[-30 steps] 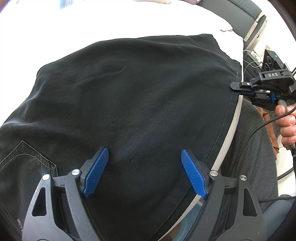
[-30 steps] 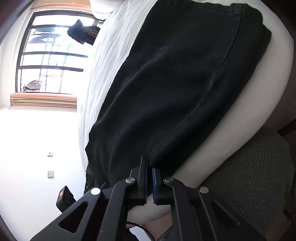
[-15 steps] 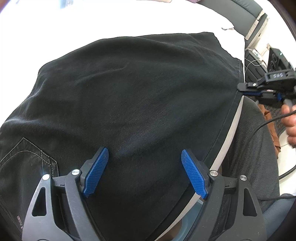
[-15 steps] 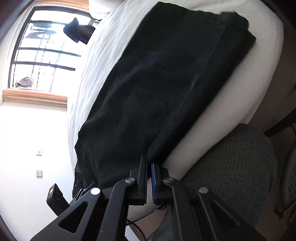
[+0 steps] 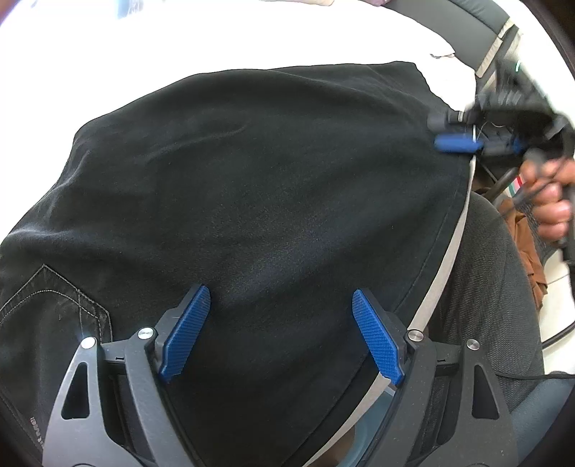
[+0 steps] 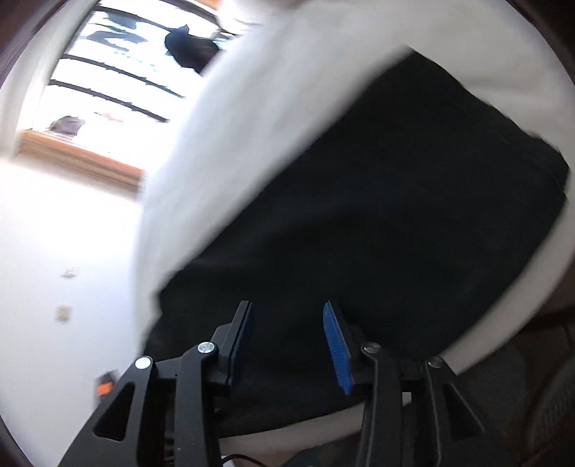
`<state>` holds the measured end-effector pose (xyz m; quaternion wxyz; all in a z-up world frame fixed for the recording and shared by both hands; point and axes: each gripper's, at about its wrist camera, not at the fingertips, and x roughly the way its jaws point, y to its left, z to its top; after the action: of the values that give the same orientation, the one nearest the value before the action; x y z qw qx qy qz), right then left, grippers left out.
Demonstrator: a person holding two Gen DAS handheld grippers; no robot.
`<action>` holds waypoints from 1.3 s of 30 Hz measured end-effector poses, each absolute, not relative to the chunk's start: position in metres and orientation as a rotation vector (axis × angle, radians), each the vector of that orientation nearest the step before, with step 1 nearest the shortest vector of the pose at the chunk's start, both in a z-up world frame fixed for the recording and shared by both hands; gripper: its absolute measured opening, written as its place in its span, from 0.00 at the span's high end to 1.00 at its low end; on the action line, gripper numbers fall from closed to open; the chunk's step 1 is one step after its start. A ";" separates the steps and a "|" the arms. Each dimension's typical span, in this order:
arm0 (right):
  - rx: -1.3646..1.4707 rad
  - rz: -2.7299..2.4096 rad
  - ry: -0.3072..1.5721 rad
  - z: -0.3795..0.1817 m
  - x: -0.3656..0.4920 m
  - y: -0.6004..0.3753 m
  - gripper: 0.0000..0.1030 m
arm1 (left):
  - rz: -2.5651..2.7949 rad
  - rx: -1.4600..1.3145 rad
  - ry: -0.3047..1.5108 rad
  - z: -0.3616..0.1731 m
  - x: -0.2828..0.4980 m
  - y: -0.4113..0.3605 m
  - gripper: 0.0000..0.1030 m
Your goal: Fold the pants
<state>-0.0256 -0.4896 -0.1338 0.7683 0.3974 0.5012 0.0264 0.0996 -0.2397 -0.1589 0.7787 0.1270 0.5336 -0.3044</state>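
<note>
Black pants (image 5: 251, 186) lie folded flat on a white bed (image 5: 215, 39), with a stitched back pocket (image 5: 54, 301) at the lower left. My left gripper (image 5: 280, 323) hovers open just above the cloth near its front edge, nothing between its blue pads. In the left wrist view my right gripper (image 5: 445, 133) is blurred at the pants' right corner, held by a hand (image 5: 550, 204). In the right wrist view the right gripper (image 6: 287, 334) has its jaws opening, the pads apart over the pants (image 6: 377, 222) and not pressing on the cloth.
A grey-trousered leg (image 5: 492, 287) sits beside the bed's right edge. A grey chair back (image 5: 478, 21) stands at the far right. A barred window (image 6: 118, 72) and a white wall (image 6: 64, 251) lie beyond the bed. Cables hang by the hand.
My right gripper, shut on the pants' edge before, has let go and parted its pads while swinging over the cloth. The left gripper has stayed still and open.
</note>
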 end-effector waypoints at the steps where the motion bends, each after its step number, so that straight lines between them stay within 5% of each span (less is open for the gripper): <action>1: 0.907 0.045 1.092 -0.148 -0.032 -0.500 0.79 | -0.658 0.272 1.151 -0.159 0.099 -0.239 0.21; 2: 0.964 0.035 1.077 -0.157 -0.044 -0.516 0.97 | -0.657 0.271 1.150 -0.158 0.099 -0.239 0.21; 4: 0.994 -0.021 1.045 -0.158 -0.068 -0.542 1.00 | -0.652 0.260 1.148 -0.155 0.099 -0.239 0.21; 5: 1.004 -0.054 1.024 -0.155 -0.079 -0.555 0.99 | -0.646 0.250 1.153 -0.152 0.101 -0.239 0.21; 8: 0.976 -0.203 0.962 -0.135 -0.107 -0.592 0.70 | -0.669 0.212 1.144 -0.140 0.104 -0.242 0.21; 11: 0.997 -0.099 0.838 -0.111 -0.104 -0.600 0.68 | -0.694 0.232 1.113 -0.132 0.102 -0.254 0.21; 15: 0.986 -0.027 0.815 -0.116 -0.075 -0.594 0.47 | -0.681 0.258 1.155 -0.151 0.105 -0.258 0.21; 17: 0.993 -0.132 0.891 -0.144 -0.067 -0.604 0.50 | -0.686 0.267 1.144 -0.151 0.103 -0.256 0.21; 18: 1.018 -0.176 0.905 -0.156 -0.070 -0.613 0.71 | -0.686 0.275 1.145 -0.150 0.103 -0.256 0.21; 20: 1.101 -0.214 0.875 -0.171 -0.090 -0.632 0.86 | -0.684 0.265 1.149 -0.152 0.104 -0.251 0.21; 23: 1.099 -0.368 0.862 -0.169 -0.127 -0.652 0.61 | -0.673 0.274 1.142 -0.155 0.102 -0.250 0.20; 39: 1.416 -0.135 0.651 -0.196 -0.103 -0.654 0.48 | -0.669 0.168 1.158 -0.152 0.101 -0.238 0.16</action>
<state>-0.1033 -0.6538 -0.1955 0.7093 0.6381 0.2932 -0.0606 0.1013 -0.2378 -0.1517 0.7813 0.0779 0.5361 -0.3100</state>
